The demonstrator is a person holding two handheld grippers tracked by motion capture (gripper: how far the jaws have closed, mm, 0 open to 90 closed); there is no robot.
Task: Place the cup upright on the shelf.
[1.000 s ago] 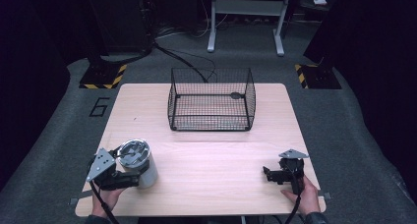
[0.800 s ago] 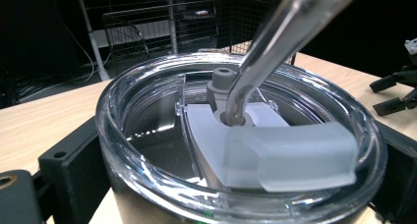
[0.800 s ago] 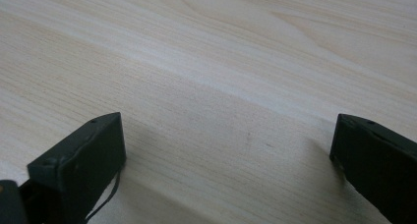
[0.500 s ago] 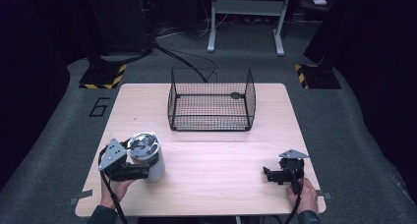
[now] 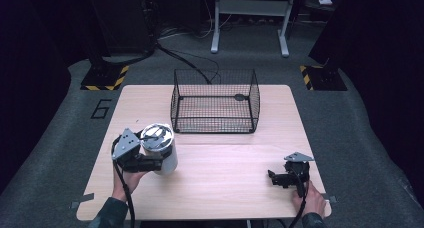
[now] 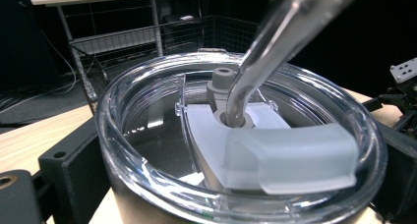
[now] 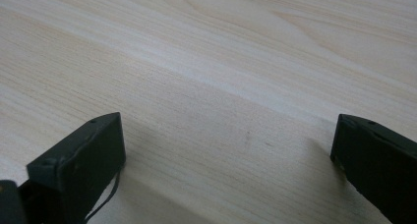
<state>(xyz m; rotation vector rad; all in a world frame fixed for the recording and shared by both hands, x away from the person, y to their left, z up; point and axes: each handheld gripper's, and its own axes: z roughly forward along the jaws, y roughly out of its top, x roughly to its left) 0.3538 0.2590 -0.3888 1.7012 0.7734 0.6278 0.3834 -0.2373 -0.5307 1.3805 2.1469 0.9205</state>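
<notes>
Steel tumbler (image 5: pixel 162 153) with clear lid and straw clamped in left gripper (image 5: pixel 150 162), not yet in wire basket (image 5: pixel 215 100); right gripper (image 5: pixel 276 178) spread, idle.

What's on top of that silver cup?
A clear lid with a frosted slider covers the silver cup, and a clear straw pokes through it. The lid's glare hides the cup's contents.

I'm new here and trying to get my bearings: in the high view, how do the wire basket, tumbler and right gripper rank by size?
1. Wire basket, clearly largest.
2. Tumbler.
3. Right gripper, looks close to the tumbler, so that order is unsure.
</notes>
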